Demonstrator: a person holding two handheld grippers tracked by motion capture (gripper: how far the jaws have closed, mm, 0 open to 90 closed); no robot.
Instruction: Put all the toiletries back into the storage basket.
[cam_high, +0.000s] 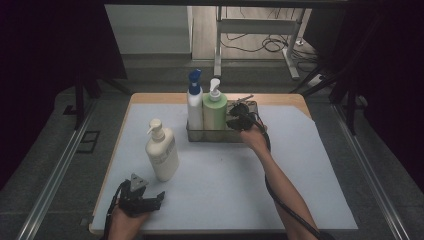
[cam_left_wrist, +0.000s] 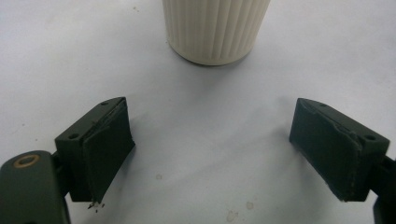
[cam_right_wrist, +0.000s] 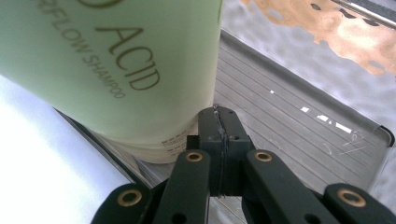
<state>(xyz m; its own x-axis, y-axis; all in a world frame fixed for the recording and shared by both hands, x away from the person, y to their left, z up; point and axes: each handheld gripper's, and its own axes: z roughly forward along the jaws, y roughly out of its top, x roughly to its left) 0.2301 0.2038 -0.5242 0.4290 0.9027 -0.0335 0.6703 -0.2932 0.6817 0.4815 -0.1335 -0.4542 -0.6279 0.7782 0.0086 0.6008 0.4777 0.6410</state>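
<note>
Risk: the right hand-held gripper, jaws closed on nothing, sits inside the metal tray just beside the green shampoo bottle; a sideways move could tip the bottle. The left hand-held gripper rests open on the desk, with the cream pump bottle upright ahead of it, apart.

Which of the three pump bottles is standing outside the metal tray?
The cream-white ribbed pump bottle. It stands alone on the white mat, while the blue-capped white bottle and the pale green shampoo bottle sit in the metal tray.
</note>
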